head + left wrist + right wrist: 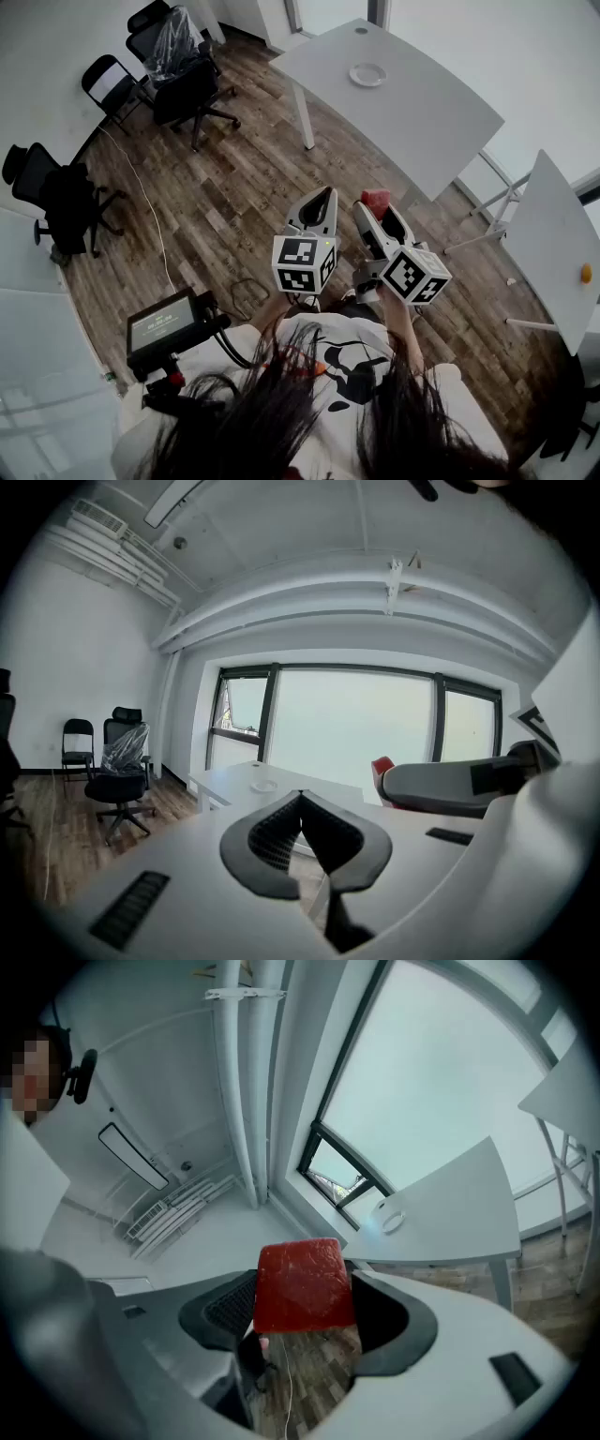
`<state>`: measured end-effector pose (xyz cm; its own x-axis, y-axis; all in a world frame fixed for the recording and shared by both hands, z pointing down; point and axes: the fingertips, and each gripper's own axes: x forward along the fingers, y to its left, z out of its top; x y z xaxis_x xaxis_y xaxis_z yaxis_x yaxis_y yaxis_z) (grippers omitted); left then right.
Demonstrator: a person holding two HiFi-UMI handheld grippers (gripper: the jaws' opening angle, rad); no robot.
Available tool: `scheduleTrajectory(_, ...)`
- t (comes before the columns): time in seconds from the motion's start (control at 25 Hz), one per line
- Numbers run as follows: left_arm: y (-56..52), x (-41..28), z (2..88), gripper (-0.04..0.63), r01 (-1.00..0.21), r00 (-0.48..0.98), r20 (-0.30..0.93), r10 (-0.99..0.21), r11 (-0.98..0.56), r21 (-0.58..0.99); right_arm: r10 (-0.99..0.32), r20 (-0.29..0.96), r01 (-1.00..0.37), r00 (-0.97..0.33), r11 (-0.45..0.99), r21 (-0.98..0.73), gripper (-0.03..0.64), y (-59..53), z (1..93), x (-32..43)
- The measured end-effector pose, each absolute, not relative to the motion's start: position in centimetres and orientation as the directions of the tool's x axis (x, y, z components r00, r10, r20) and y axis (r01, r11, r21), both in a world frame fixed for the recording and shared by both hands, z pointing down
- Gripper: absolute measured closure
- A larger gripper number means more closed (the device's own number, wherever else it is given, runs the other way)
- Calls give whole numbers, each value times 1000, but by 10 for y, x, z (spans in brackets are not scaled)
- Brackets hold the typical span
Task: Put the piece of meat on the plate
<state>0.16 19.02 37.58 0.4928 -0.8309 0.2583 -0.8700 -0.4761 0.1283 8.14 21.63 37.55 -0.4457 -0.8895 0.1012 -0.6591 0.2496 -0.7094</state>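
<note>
A red slab of meat (303,1283) sits between the pads of my right gripper (309,1290), which is shut on it and held level in the air. From the head view, the meat (376,199) shows at that gripper's (379,208) tip, above the wooden floor. My left gripper (323,194) is beside it on the left, its jaws closed together with nothing in them; its tips (301,795) meet. A small white plate (367,74) lies on the white table (431,103) well ahead, and shows as the plate (390,1222) and the plate (264,786) in the two gripper views.
Black office chairs (187,75) stand at the far left, with another chair (61,202) near the wall. A second white table (553,234) at the right carries a small orange object (586,273). A cable (150,216) runs over the wooden floor. A screen device (164,328) hangs at the person's side.
</note>
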Motion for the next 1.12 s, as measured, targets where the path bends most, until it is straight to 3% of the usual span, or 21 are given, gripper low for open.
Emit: scheduleTrajectory(1.12,184,7,380,589,-869,494,265,-828,-478,125,-890,114,-667,-442,241,-705,305,206,382,84)
